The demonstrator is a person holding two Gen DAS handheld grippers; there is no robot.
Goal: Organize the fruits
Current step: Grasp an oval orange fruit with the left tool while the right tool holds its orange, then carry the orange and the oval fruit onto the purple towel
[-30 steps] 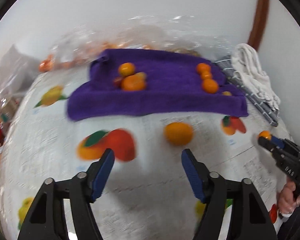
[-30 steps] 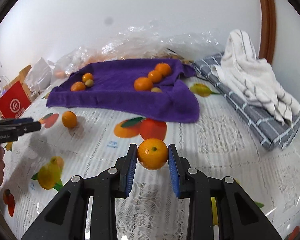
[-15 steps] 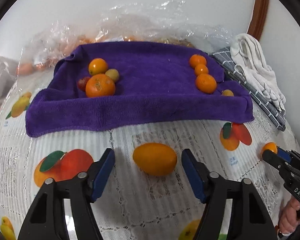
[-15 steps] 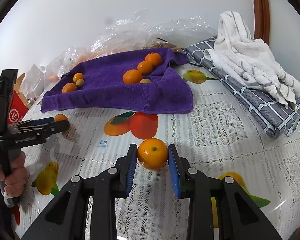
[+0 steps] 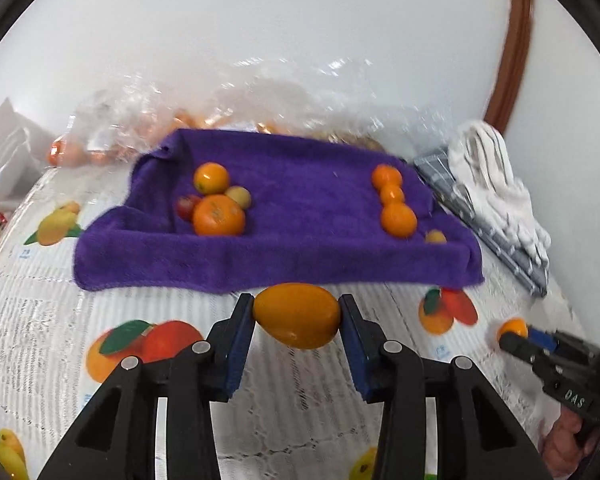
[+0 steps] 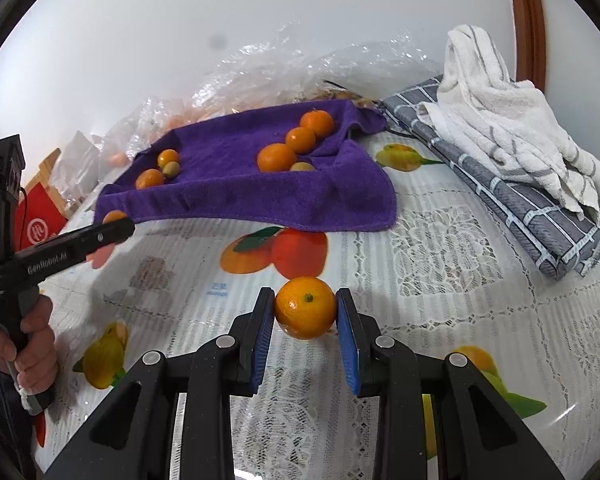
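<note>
- Since half a second back, the left gripper (image 5: pixel 298 322) has closed in: its blue pads were wide apart around the oval orange fruit (image 5: pixel 298 315), now they're clamped on both its ends, right at the near edge of the purple terry towel (image 5: pixel 300 248).
- Right gripper (image 6: pixel 306 312) hasn't changed, still squeezed onto a round orange tangerine with a green stem dot (image 6: pixel 306 307), sitting well in front of the towel's near edge, over the lace-and-fruit-print tablecloth (image 6: pixel 440 264).
- Guessing here, but the towel looks like the sorting spot: fruit is grouped at its two ends, so each gripper probably carries its piece to one cluster.
- Count at the towel's left end: two orange ones, one small yellowish one, and one reddish one only the left camera shows.
- Count at the towel's right end: three orange ones in a line plus one small yellowish one at the near edge.
- One loose fruit per gripper, two total.
- Behind the towel there's crinkly clear plastic bagging (image 6: pixel 284 68) with more orange stuff inside, too blurry to count.
- To the towel's right, a white striped towel (image 6: pixel 508 120) lies piled on a folded grey checked cloth (image 6: pixel 540 224).
</note>
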